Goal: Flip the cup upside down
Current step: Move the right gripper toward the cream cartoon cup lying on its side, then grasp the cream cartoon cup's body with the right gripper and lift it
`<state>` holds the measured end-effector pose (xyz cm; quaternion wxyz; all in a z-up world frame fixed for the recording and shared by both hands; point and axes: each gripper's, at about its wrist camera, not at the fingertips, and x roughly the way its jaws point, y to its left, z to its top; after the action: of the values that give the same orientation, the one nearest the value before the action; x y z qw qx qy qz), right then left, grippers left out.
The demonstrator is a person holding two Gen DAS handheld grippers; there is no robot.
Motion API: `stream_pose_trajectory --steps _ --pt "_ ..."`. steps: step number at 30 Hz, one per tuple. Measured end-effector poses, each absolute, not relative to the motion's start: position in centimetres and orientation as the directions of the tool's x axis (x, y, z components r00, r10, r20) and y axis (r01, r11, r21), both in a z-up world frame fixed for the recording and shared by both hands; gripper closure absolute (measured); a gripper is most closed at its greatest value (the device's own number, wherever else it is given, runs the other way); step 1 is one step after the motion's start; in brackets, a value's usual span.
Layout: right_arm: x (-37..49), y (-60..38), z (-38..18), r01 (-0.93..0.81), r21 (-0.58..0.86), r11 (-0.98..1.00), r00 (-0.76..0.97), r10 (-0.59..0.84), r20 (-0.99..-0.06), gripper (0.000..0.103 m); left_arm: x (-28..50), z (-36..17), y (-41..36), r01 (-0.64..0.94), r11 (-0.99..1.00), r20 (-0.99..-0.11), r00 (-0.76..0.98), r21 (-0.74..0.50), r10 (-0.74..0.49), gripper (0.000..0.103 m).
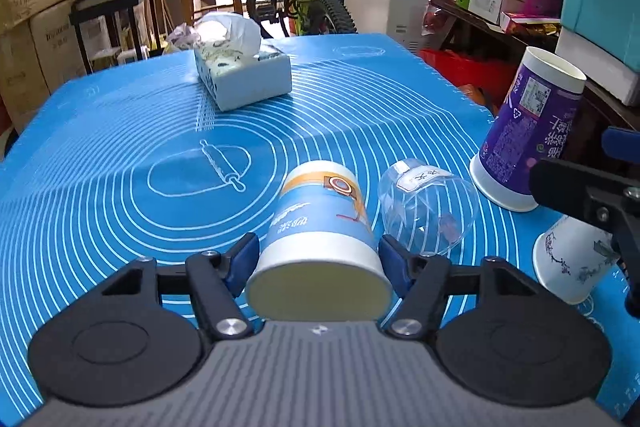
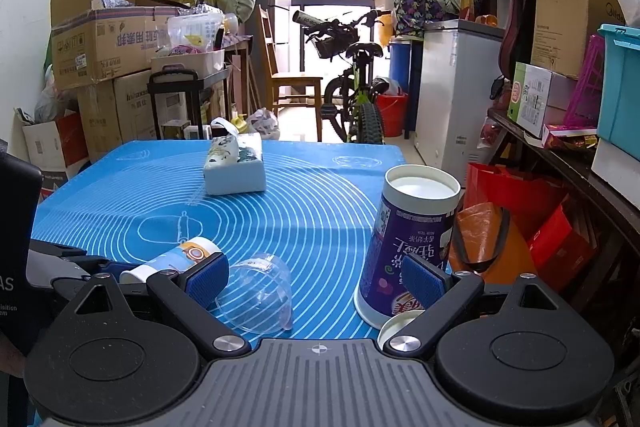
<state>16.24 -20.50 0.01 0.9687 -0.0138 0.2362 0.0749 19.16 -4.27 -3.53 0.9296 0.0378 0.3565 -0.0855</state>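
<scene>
My left gripper (image 1: 318, 259) is shut on a blue and orange paper cup (image 1: 320, 223), held tilted on its side above the blue mat (image 1: 120, 131), its mouth toward the camera. The same cup shows low left in the right wrist view (image 2: 176, 261). A clear plastic cup (image 1: 426, 207) lies on its side just right of it (image 2: 260, 293). A purple paper cup (image 1: 524, 131) stands upside down at the mat's right edge (image 2: 408, 239). My right gripper (image 2: 316, 283) is open and empty, between the clear cup and the purple cup. A white patterned cup (image 1: 572, 259) lies near it.
A tissue box (image 1: 244, 75) sits on the far part of the mat (image 2: 234, 167). Past the table stand a bicycle (image 2: 356, 83), a white freezer (image 2: 452, 95), cardboard boxes (image 2: 100, 43) at left and cluttered shelves (image 2: 568, 131) at right.
</scene>
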Motion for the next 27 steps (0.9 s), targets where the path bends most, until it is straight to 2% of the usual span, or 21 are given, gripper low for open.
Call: stream_pose_trajectory --steps 16,27 --pt "13.0 -19.1 1.4 -0.188 0.006 0.982 0.879 0.171 -0.446 0.009 13.2 -2.0 -1.3 0.113 0.994 -0.643 0.76 -0.004 -0.089 0.038" --pt "9.6 -17.5 -0.2 -0.23 0.033 0.973 0.837 0.215 -0.503 0.009 9.3 -3.5 0.1 0.066 0.998 -0.656 0.752 -0.008 -0.055 0.038"
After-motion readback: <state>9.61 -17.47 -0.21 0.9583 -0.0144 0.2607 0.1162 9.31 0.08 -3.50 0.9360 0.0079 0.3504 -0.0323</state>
